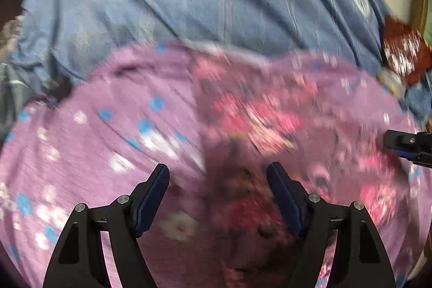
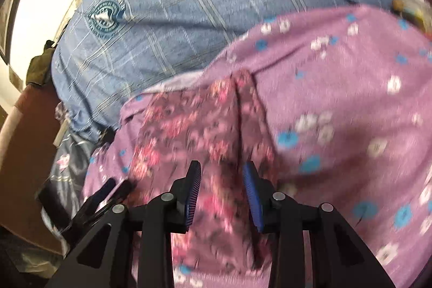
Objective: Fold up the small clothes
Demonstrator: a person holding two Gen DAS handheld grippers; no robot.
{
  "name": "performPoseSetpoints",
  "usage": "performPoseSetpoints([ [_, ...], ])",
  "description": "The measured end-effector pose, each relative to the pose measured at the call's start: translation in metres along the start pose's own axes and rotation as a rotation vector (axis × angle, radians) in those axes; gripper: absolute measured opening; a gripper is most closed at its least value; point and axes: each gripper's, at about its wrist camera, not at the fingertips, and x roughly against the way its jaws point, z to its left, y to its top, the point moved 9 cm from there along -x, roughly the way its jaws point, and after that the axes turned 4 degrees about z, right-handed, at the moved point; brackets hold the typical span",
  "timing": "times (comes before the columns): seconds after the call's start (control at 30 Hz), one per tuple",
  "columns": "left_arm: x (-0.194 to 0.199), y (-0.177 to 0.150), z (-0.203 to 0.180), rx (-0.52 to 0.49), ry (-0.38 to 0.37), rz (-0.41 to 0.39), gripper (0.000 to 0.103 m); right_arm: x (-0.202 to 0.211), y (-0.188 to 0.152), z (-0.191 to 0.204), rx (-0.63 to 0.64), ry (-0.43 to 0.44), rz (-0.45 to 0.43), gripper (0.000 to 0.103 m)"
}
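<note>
A: How far along was the folding?

B: Midway, I judged. The purple garment [image 2: 337, 104] filled the lower half of both views, lying on a blue checked bedsheet [image 2: 175, 4], with a darker floral flap [image 2: 189, 126] turned over it at centre; more folds looked due.

A: And the fingers?

B: The left gripper [image 1: 217, 180] stood wide apart, the right gripper [image 2: 221, 174] narrowly apart, both empty above the cloth.

A: Any containers?

B: None showed.

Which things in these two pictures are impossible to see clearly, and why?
- Left wrist view: print on the pink floral garment, motion-blurred.
- Left wrist view: right gripper, cut off by the edge.
- Right wrist view: left gripper, blurred.
- Both views: garment's lower edge, behind the fingers.
</note>
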Motion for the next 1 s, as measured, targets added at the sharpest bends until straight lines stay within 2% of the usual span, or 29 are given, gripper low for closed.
performPoseSetpoints([
  [0.1,-0.001,0.002,-0.001,-0.004,0.014,-0.015,0.078,-0.031,-0.023,-0.008,0.008,-0.043,0.103,0.036],
  [0.17,0.005,0.007,0.002,0.009,0.006,-0.033,0.077,-0.025,-0.022,-0.006,0.046,-0.05,0.063,0.036],
  [0.2,0.012,0.013,0.007,0.031,0.017,-0.069,0.077,-0.019,-0.019,-0.003,0.05,-0.043,0.05,0.036],
  [0.27,0.026,0.02,0.017,0.059,0.042,-0.135,0.076,-0.003,-0.009,0.005,0.064,0.004,-0.023,0.036],
  [0.3,0.031,0.022,0.021,0.071,0.05,-0.157,0.076,0.005,-0.005,0.006,0.067,0.0,-0.061,0.036],
  [0.37,0.039,0.025,0.027,0.099,0.064,-0.185,0.076,0.019,0.003,0.01,0.08,-0.012,-0.136,0.042],
  [0.43,0.042,0.023,0.031,0.12,0.078,-0.193,0.078,0.025,0.007,0.018,0.086,0.013,-0.18,0.046],
  [0.57,0.044,0.014,0.034,0.108,0.112,-0.171,0.078,0.024,0.006,0.036,0.08,0.085,-0.198,0.053],
  [0.7,0.051,0.011,0.035,0.07,0.155,-0.169,0.078,0.017,0.0,0.052,0.104,0.101,-0.194,0.054],
  [0.87,0.061,0.012,0.033,0.029,0.183,-0.209,0.078,0.001,-0.012,0.069,0.18,0.023,-0.174,0.055],
  [1.0,0.06,0.012,0.042,0.079,0.178,-0.206,0.078,-0.011,-0.016,0.076,0.23,-0.066,-0.169,0.054],
])
